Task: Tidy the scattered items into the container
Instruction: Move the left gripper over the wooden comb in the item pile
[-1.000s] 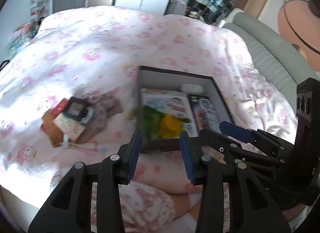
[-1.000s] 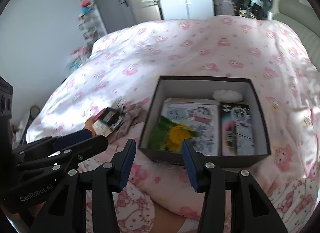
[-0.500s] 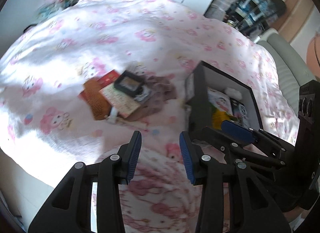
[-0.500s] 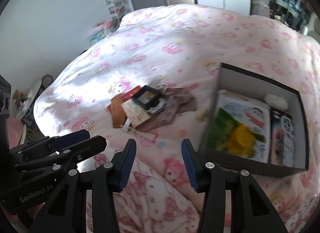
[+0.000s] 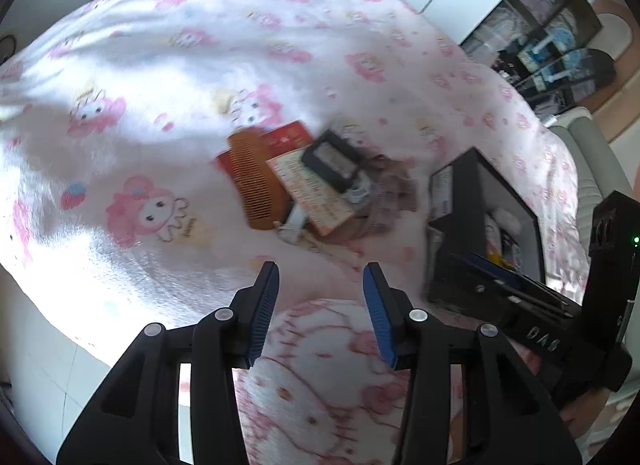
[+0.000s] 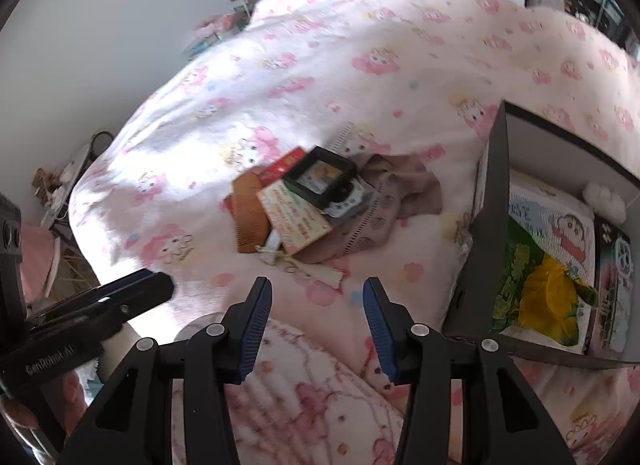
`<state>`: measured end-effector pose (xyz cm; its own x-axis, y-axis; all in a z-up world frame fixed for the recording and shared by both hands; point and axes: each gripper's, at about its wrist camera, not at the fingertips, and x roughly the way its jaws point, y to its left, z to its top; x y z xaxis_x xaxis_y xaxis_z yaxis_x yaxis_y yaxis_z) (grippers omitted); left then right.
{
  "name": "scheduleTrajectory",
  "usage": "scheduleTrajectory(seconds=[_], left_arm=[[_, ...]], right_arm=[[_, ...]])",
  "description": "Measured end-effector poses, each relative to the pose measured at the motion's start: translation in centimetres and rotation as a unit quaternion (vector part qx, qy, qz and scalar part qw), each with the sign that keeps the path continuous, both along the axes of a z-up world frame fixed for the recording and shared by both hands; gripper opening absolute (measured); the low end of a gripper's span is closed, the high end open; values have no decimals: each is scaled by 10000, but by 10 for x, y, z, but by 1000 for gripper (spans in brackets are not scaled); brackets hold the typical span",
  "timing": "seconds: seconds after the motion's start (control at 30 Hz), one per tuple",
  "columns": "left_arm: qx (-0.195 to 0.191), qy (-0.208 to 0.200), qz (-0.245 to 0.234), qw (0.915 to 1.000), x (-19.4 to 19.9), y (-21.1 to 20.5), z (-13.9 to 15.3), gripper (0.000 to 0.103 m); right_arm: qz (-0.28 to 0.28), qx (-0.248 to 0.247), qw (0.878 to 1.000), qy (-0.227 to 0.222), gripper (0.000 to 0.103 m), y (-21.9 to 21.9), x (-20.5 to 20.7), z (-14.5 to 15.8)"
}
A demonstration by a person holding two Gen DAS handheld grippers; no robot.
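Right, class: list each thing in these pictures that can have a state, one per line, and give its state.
Left tool: open, empty, jaws just widened.
Right tool: open, empty.
Box: lid off, partly filled.
Book: flat in the box.
Yellow toy: in the box, on the book.
Comb: on the bed, outside the box.
Black frame: atop the pile, tilted.
Cloth: crumpled beneath the pile.

Both wrist views look steeply down, near bed (image 5: 168,65); share item pile (image 6: 304,201).
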<state>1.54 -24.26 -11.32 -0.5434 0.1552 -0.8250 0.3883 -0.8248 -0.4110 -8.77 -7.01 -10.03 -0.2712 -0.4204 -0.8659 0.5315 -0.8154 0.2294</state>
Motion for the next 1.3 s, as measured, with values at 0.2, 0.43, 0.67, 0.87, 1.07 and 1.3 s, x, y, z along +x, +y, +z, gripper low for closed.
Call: scheduleTrajectory(seconds=[0.2,0.43,0.67,0.87,1.07,1.3], left_arm=[[200,-238,190,9993,-14,-21,-34,45],[450,-429,370,9974,-35,-48,-68,45],[630,-770,242,9947,-69,-66,-109,45],[705,-877,209,9934,-93,-70,-127,45],[1006,-894,40,9909,-105,-62,-130,36],[1570,-843,-560,9824,-93,-36,-115,27]], right_arm=[[-102,201,9996,-168,43,-2,-21,-26],[69,365,9989,-291,43,-27,-42,-53],[42,481,9977,-479,43,-36,-59,-80],[80,472,9971,-590,43,-40,-67,-91],[64,466,9967,-661,43,-41,-68,-96],[93,352,9968,-710,43,-37,-63,-88]])
